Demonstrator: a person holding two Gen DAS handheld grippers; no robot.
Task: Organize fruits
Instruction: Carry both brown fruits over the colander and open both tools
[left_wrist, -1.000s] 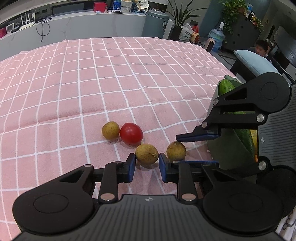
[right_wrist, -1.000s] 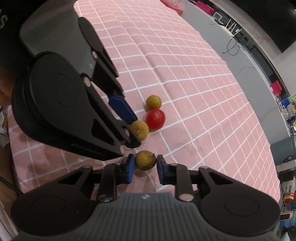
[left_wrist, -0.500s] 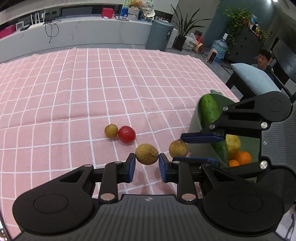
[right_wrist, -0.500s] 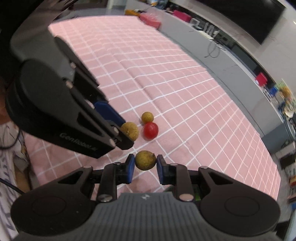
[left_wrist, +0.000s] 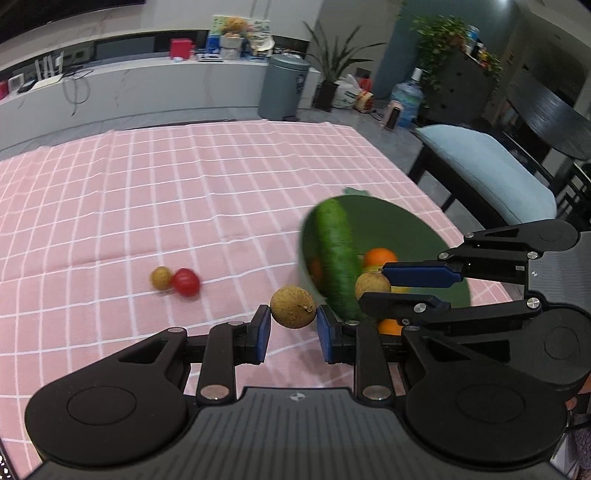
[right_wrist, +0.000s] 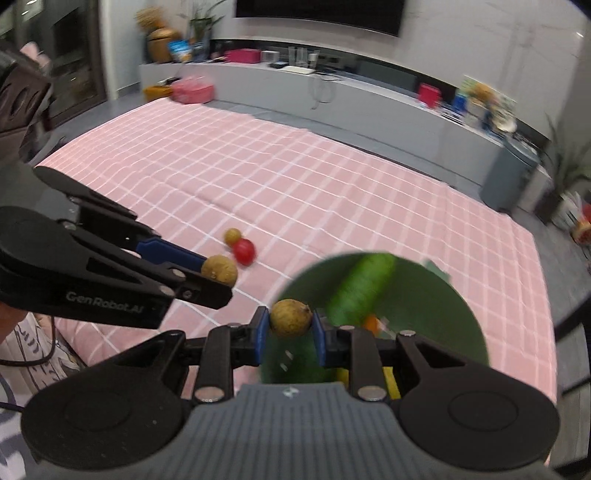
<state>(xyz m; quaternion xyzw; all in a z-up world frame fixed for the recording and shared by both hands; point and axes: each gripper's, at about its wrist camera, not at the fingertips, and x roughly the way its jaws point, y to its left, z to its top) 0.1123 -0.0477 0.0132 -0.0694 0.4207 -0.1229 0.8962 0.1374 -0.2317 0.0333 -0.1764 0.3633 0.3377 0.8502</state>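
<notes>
Left gripper clamped on a longan, right gripper on another; probably light, thin-shelled, rolling easily; best pinched gently across the middle.

Home living room: wall TV, houseplants.

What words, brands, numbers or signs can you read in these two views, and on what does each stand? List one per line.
"GenRobot.AI": printed on the side of the left gripper, seen from the right wrist.
Small round emblem, no letters: on the grey body behind the right gripper, and likewise on the other gripper's body.
Packets and boxes on the far counter: too blurred to read.
Label on the grey bin: too small to read.
</notes>
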